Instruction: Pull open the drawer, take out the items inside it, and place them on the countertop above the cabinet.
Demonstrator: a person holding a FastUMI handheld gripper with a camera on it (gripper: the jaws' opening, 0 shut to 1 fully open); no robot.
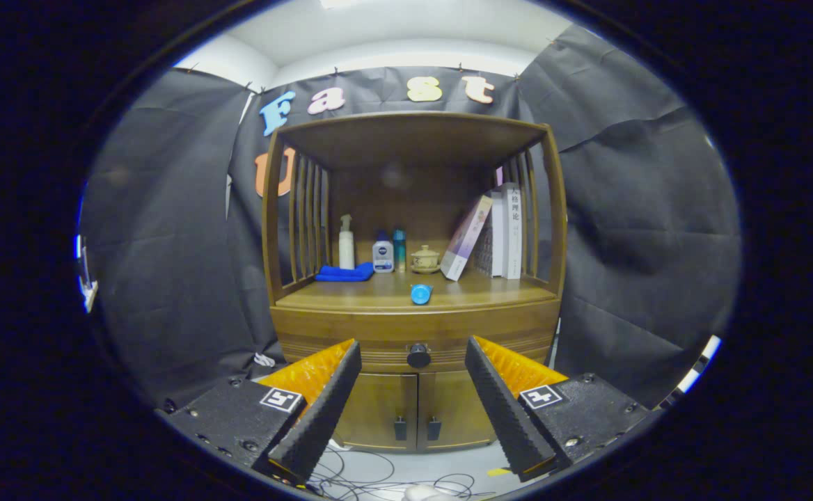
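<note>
A wooden cabinet (413,320) stands straight ahead. Its drawer (351,346) is closed, with a dark round knob (418,355) at its middle. My gripper (413,358) is open and holds nothing. The knob sits between the two fingertips in the image but lies some way beyond them. A small blue round object (421,293) lies on the countertop (379,296) near its front edge, right above the knob.
At the back of the countertop are a blue cloth (345,273), a white spray bottle (346,242), two small bottles (383,255), a lidded cup (424,259) and leaning books (490,236). Two lower doors (413,410) sit under the drawer. Cables (379,476) lie on the floor.
</note>
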